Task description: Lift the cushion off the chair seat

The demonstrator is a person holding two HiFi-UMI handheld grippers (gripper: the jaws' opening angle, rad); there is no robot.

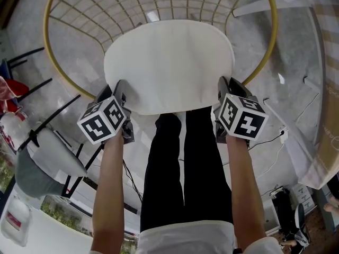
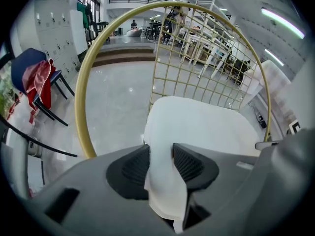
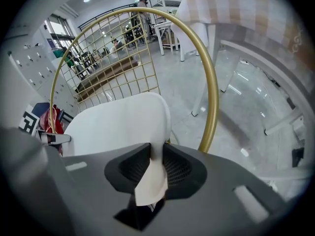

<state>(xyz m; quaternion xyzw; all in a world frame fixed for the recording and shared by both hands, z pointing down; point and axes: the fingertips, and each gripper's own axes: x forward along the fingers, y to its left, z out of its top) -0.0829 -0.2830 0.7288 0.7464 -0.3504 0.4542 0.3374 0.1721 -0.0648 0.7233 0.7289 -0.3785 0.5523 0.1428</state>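
A gold wire chair (image 1: 46,30) holds a white, smooth, round-cornered cushion (image 1: 168,65) lying across its seat. The left gripper (image 1: 122,91) pinches the cushion's near left edge. The right gripper (image 1: 224,88) pinches the near right edge, where the fabric is creased between its pads.

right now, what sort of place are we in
Probably a large indoor common hall or canteen. It has a polished grey floor, long ceiling strip lights and wall lockers. Groups of tables and chairs stand far behind the gold wire chair.
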